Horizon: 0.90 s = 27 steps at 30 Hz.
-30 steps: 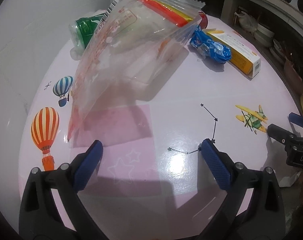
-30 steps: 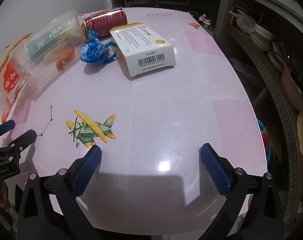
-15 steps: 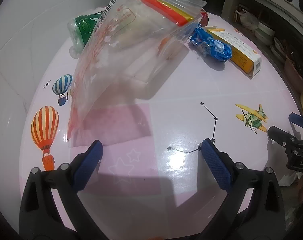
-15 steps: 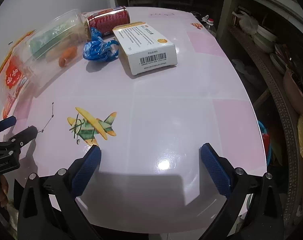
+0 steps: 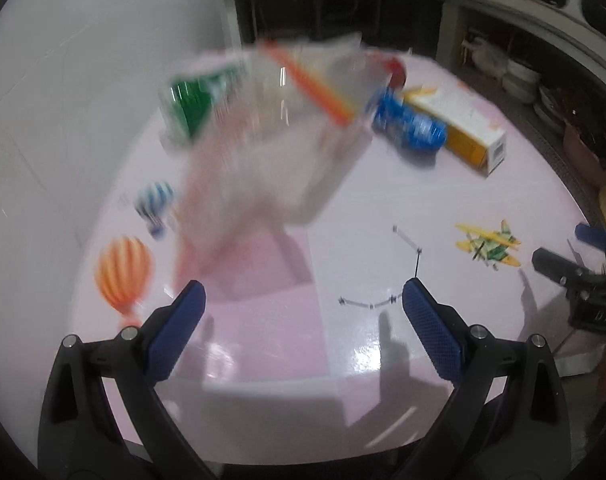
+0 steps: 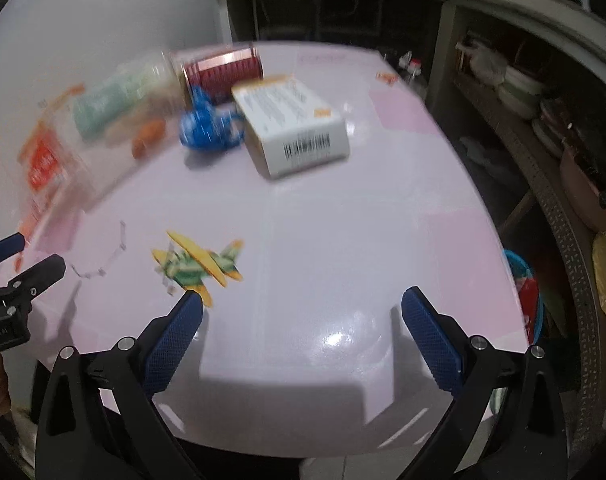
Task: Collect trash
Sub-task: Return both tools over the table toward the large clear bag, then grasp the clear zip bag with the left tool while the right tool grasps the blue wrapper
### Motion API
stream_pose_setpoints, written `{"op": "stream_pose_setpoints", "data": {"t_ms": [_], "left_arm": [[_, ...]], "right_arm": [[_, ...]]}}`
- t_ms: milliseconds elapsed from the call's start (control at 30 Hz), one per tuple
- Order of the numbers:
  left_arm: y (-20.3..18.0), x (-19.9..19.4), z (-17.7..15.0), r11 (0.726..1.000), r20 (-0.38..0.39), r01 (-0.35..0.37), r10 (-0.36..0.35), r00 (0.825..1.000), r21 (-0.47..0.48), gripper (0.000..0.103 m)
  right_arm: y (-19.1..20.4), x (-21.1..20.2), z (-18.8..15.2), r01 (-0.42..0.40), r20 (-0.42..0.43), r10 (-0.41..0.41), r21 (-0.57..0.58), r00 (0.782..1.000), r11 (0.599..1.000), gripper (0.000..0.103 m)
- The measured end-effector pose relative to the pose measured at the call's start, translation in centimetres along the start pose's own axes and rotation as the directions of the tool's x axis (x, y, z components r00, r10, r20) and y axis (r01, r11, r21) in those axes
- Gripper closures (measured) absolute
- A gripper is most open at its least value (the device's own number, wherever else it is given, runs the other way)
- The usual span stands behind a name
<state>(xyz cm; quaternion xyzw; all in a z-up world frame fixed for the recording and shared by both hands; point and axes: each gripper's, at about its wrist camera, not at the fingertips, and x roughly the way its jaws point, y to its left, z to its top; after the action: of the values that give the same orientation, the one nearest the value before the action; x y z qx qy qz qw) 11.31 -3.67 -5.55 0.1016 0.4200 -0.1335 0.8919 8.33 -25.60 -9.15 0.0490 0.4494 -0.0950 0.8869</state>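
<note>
Clear plastic, blurred in both views, is what we are after first: the zip bag (image 5: pixel 271 152) with its orange seal strip lies at the far left of the counter (image 6: pixel 343 240), propped over a green-labelled bottle (image 5: pixel 191 108). Our left claw (image 5: pixel 301 308) hangs low over the near edge with its blue pads wide apart and nothing between them, the bag's near corner just ahead of its left pad. We judge the step in hand to be the reach for that bag. To do it well we would come in flat along the counter, slide one pad under the loose near corner and close on a double layer of film, not on the bulge where the bottle sits, since thin film may slip out of a shallow pinch.

Our right claw (image 6: pixel 301 308) is likewise spread and empty, hovering over the aeroplane sticker (image 6: pixel 199 264) on the near part of the counter.

Beyond the bag, a crumpled blue wrapper (image 6: pixel 209 128) sits touching a white carton (image 6: pixel 299 132) with a barcode end, and a red can (image 6: pixel 223 72) lies on its side just behind them. All wait at the far side.

The two claws are near each other at the near edge, so we should keep them from crossing. Lifting the bag may roll the bottle. To the right, dark shelves hold stacked bowls (image 6: pixel 519 88), well apart from our work.
</note>
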Motion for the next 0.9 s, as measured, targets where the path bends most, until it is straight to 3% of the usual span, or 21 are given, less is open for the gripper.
{"op": "stream_pose_setpoints", "data": {"t_ms": [267,533,733,900], "left_arm": [[0.8,-3.8,1.6,0.998,0.128,-0.062,0.061,0.99,0.009,0.008],[1.7,-5.1,3.7,0.998,0.183,-0.058,0.056,0.982,0.007,0.008],[2.4,-4.7,4.6,1.0,0.187,-0.018,0.017,0.982,0.003,0.008],[4.7,-4.6,4.7,0.996,0.227,0.083,-0.074,0.971,-0.03,0.008]], "right_arm": [[0.6,-4.1,1.2,0.001,0.138,0.0,-0.007,0.99,1.0,0.006],[1.9,-6.0,2.9,-0.05,0.209,0.048,0.004,0.977,0.999,0.006],[2.8,-5.5,3.6,-0.091,0.194,0.084,0.027,0.977,0.995,0.006],[3.2,-4.7,3.9,-0.12,0.177,0.11,0.047,0.978,0.992,0.006]]}}
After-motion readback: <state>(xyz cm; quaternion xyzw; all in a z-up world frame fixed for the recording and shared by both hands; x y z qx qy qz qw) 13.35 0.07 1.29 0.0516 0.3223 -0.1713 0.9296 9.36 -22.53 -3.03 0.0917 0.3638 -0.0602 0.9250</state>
